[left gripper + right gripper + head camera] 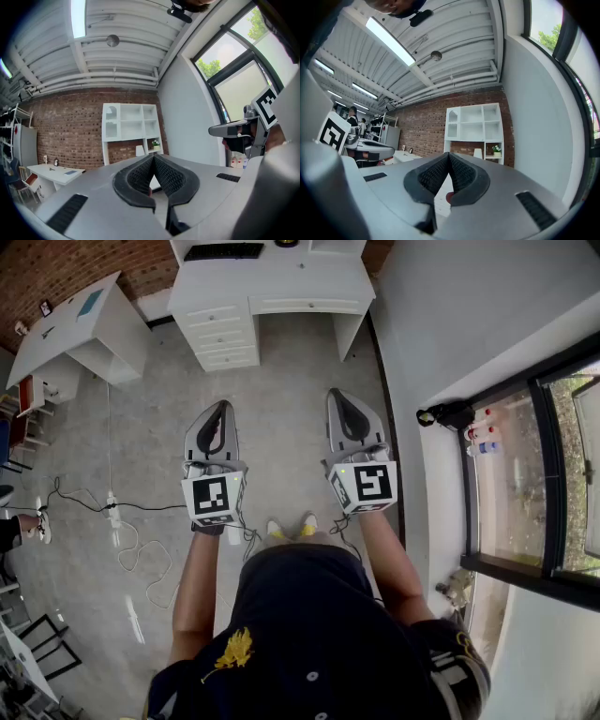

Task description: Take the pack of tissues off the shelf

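A white shelf unit (130,126) (474,127) stands against the brick wall, far ahead of both grippers. In its lower right compartment a small potted plant (155,145) (496,150) sits next to a pale upright object (139,150) (478,153); I cannot tell whether that is the pack of tissues. My left gripper (222,409) (153,157) is shut, its ribbed pads meeting at the tip with nothing between them. My right gripper (338,396) (448,154) is shut and empty as well. Both are held side by side at waist height, pointing towards the shelf.
Under the shelf is a white desk with drawers (281,292) carrying a black keyboard (223,251). A second white table (75,324) stands to the left. Cables and a power strip (113,515) lie on the floor at left. A white wall and window (534,474) close the right side.
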Motion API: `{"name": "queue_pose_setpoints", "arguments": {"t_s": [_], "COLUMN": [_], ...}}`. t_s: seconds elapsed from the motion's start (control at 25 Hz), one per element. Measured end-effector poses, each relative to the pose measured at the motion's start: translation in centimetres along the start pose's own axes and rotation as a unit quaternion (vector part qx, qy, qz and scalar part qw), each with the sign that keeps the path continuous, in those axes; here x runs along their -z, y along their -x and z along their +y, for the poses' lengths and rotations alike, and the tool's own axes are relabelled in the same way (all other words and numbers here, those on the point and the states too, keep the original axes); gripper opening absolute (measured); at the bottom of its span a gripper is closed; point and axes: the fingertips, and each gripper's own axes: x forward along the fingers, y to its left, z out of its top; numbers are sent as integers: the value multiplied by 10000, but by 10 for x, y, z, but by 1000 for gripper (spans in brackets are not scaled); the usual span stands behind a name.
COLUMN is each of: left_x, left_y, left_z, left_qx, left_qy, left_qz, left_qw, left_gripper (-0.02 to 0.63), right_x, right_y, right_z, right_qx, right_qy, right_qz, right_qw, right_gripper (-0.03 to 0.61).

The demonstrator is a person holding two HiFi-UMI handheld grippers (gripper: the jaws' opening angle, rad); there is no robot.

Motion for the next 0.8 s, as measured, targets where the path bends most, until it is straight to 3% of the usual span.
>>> {"name": "queue_pose_setpoints", "arguments": {"t_s": [0.48, 0.8], "left_x": [-22, -18], "left_y": [-17, -11], "left_z": [-40, -20], "left_qx": [252, 156], "left_qy": [-20, 50], "left_qz": [-204, -164], "left_qw": [9995, 9997], "left_gripper": [18, 18], "right_x": [-12, -18], "right_y": [18, 11], "right_z": [-38, -26], "right_qx": [152, 52], "right_qy": [28, 102], "right_qz": [-31, -144], "right_qw": [9999, 9998], "right_gripper": [3, 3]}}
